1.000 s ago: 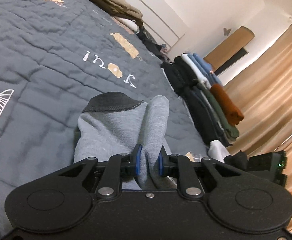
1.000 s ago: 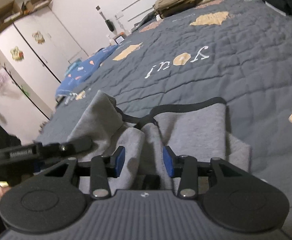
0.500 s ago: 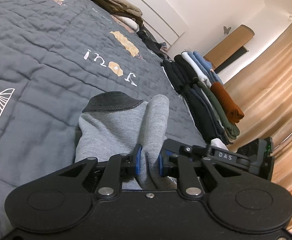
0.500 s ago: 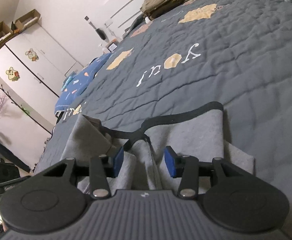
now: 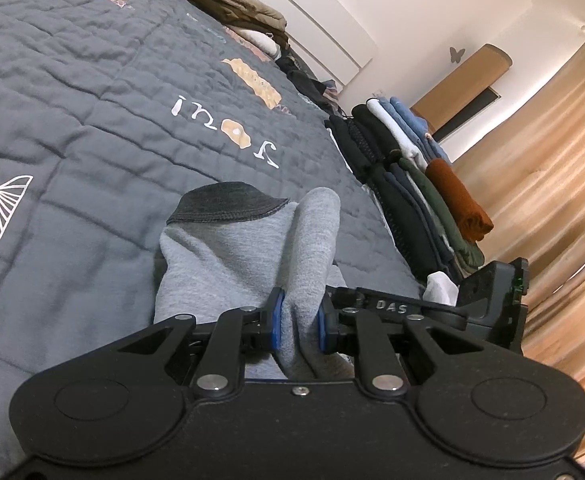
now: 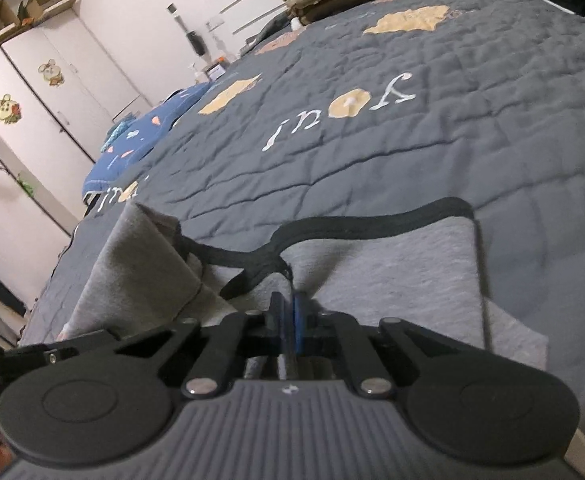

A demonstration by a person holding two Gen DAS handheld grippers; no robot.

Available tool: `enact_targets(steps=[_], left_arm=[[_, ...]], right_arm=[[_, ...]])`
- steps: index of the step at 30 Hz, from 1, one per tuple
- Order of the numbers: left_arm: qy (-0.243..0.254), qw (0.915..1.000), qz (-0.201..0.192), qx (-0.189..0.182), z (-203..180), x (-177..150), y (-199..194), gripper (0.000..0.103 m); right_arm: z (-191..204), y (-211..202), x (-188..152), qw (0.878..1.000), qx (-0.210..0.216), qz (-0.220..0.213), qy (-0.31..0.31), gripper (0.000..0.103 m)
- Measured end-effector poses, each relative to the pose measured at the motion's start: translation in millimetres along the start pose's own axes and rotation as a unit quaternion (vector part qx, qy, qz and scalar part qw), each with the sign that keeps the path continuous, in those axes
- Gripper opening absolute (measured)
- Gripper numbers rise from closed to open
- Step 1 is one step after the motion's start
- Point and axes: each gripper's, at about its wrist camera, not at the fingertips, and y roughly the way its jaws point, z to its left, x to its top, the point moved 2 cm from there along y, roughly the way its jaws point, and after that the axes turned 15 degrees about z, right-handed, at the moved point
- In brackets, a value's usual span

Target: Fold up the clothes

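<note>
On the quilt (image 5: pixel 72 100), both low-tilted grippers pinch the grey garment (image 5: pixel 232 256).

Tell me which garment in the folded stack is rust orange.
The rust-orange garment at the stack's curtain-side end; the others are black, white, blue or green.

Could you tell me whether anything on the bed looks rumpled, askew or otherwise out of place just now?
Only the grey garment: it lies bunched rather than flat, one fold pinched in the left gripper, its black trim wavy. The right gripper is shut beside that trim. The stack of folded clothes looks tidy.
</note>
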Motion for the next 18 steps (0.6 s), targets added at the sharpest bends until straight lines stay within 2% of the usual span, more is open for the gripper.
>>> enact_targets(steps=[6,10,18], left_arm=[[-0.003,0.9999,-0.006,-0.01,-1,0,-4,0.017],[-0.005,0.9999,-0.008,-0.011,-3,-1,-2,0.017],[-0.011,0.9999,-0.008,-0.007,-3,-1,0,0.017]], right_arm=[[-7,-39,0,0.998,0.026,-0.03,0.044,0.003],[-14,-61,-2,0.998,0.017,-0.044,0.052,0.003],[-6,-84,-1,0.997,0.024,-0.075,0.02,0.004]])
